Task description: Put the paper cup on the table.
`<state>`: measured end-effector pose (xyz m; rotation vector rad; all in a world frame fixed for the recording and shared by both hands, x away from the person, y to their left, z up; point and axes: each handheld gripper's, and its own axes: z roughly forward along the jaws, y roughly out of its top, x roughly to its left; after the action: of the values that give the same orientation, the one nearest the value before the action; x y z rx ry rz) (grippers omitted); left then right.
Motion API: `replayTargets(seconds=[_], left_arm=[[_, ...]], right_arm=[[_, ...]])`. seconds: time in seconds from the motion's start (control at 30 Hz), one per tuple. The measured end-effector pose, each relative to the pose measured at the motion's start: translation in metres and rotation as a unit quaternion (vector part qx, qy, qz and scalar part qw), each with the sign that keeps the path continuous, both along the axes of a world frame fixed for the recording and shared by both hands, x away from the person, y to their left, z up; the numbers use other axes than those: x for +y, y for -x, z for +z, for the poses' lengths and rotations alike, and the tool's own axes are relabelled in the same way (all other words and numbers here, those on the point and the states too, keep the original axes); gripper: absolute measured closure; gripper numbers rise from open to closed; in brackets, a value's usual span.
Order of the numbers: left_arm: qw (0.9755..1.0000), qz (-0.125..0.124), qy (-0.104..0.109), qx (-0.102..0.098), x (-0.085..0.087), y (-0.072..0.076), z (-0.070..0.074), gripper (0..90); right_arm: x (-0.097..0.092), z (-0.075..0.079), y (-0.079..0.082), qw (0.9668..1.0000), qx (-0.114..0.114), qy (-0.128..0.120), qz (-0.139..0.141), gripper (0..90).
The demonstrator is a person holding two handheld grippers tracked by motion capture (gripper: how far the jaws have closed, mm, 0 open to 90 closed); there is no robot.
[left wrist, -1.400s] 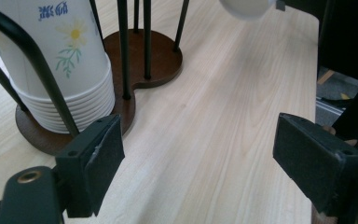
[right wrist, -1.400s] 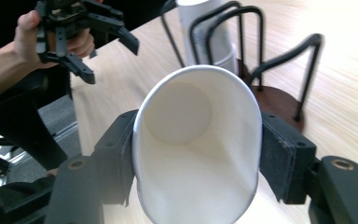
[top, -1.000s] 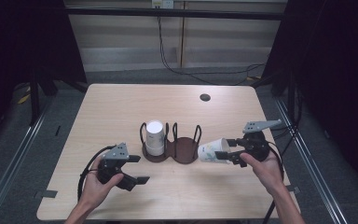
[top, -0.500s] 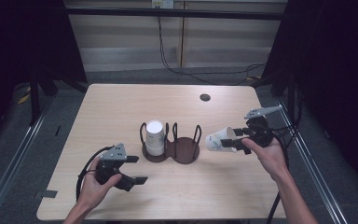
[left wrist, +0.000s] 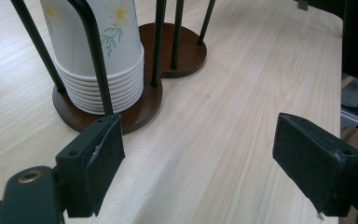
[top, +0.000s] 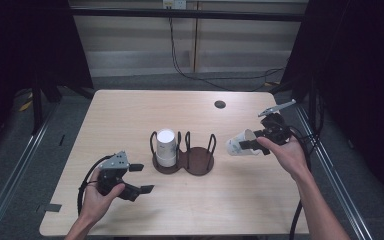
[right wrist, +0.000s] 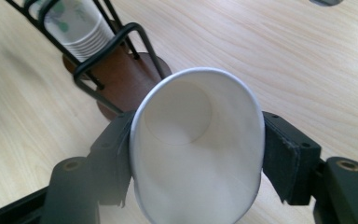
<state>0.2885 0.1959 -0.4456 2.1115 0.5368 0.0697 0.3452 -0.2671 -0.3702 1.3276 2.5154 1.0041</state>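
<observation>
Nearest, the left claw (top: 136,178) rests on the tabletop (top: 130,110) just before the wooden cup rack (top: 185,161), its jaws wide apart with nothing between them. The rack's left bay holds a stack of paper cups (top: 166,147). Right of the rack, the right claw (top: 248,145), jaws lately easing apart, clamps a single paper cup (top: 237,146) lying sideways above the tabletop
</observation>
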Motion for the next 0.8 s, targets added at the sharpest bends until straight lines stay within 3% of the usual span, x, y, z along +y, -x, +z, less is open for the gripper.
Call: replayTargets(seconds=[0.37,0.8], left_arm=[[0.9999,-0.004,-0.011,-0.001,-0.002,0.0,-0.001,16.5],[0.9999,-0.003,-0.013,0.001,-0.001,-0.001,-0.003,16.6]], right_arm=[[0.007,-0.007,-0.023,0.9974,0.039,0.06,-0.006,31.9],[0.016,-0.013,-0.036,0.9934,0.058,0.099,-0.003,30.4]])
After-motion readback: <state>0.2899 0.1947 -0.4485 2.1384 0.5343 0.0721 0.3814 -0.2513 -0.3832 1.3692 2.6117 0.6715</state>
